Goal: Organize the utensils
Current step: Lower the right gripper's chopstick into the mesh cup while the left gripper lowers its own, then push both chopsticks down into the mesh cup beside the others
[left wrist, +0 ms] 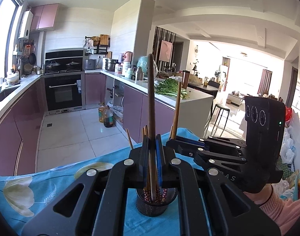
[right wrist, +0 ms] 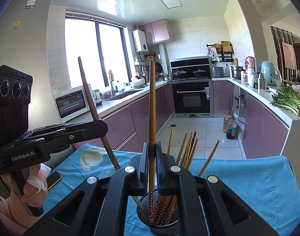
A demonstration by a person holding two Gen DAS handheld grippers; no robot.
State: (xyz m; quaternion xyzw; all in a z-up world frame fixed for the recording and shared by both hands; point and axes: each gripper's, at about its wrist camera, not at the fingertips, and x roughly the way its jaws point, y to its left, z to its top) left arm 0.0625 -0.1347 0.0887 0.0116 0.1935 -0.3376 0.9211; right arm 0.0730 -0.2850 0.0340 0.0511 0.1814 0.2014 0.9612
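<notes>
Two grippers each clamping a chopstick (right wrist: 152, 106), blue floral tablecloth (right wrist: 248, 181), purple-cabinet kitchen

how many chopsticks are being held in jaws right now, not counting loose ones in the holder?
2. A dark chopstick is clamped in the left gripper; a lighter one is in the right gripper. Both have their lower ends down in the mesh holder.

The round perforated metal utensil holder (right wrist: 161, 219) has a dull grey sheen. The brown wooden chopsticks (right wrist: 186, 150) in it look smooth, their lower ends lacquered red with flowers. The blue flowered cloth (right wrist: 254, 179) is matt. Both black plastic grippers look matt, with shiny metal rivets.
</notes>
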